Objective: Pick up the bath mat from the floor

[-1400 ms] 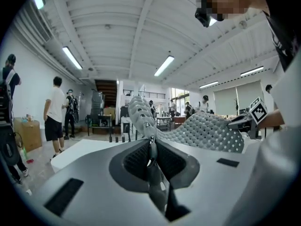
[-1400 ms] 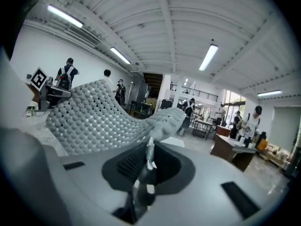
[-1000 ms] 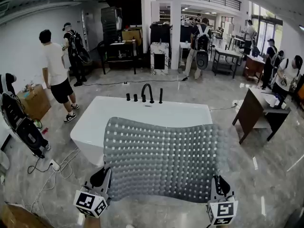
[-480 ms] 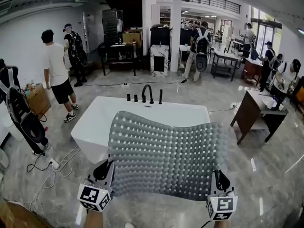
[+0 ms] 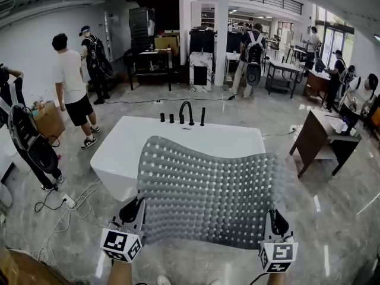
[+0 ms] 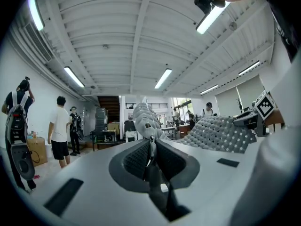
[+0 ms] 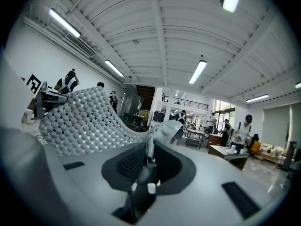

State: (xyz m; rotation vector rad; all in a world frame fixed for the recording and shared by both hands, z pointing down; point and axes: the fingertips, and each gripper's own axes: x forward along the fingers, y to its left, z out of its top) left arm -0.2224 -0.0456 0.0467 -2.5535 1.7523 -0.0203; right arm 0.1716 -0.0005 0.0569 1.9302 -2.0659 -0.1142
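We're holding the bath mat (image 5: 208, 195) up off the marble floor (image 5: 71, 236), spreading it flat btwn both grippers, its grey bumpy face w/ small holes showing to us. Left gripper (image 5: 135, 211) is pinching the mat's near left corner: jaws nearly together, pads pressing on the thin edge. Right gripper (image 5: 274, 221) is doing the same at the near right corner, jaws closed down on the mat. The mat's far edge is bowing up in front of the white bathtub (image 5: 119, 153), w/ a black faucet (image 5: 186, 113) on its far rim. A person in a white shirt (image 5: 70, 79) is standing left of the tub; a brown desk (image 5: 317, 135) is sitting at right.
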